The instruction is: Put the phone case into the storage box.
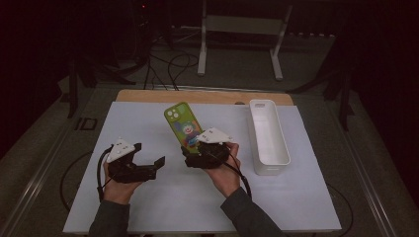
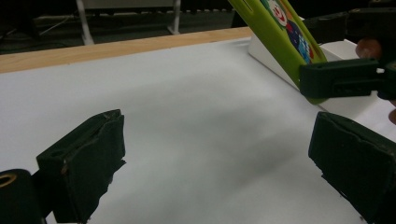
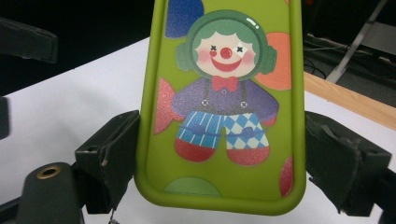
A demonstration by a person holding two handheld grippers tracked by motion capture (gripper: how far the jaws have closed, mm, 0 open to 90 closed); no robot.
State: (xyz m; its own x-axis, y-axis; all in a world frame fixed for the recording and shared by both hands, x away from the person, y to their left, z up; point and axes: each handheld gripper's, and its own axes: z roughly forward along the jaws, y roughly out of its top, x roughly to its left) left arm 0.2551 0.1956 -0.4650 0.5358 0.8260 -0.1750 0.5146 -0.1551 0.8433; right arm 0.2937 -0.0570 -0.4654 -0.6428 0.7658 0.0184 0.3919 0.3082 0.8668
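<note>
— Above the white mat (image 1: 148,197), where is the phone (image 1: 184,126)?

— Raised and tilted, its lower end clamped by the side edges in my right gripper (image 1: 201,154); my left gripper (image 1: 146,159) stands wide, holding nothing.

— Handling?

— I judge it light and stiff, with a grippy green case; side edges suit best.

— Views?

— Right gripper view resolves the clown print; high view adds the white tray (image 1: 269,165) just beside my right hand.
</note>
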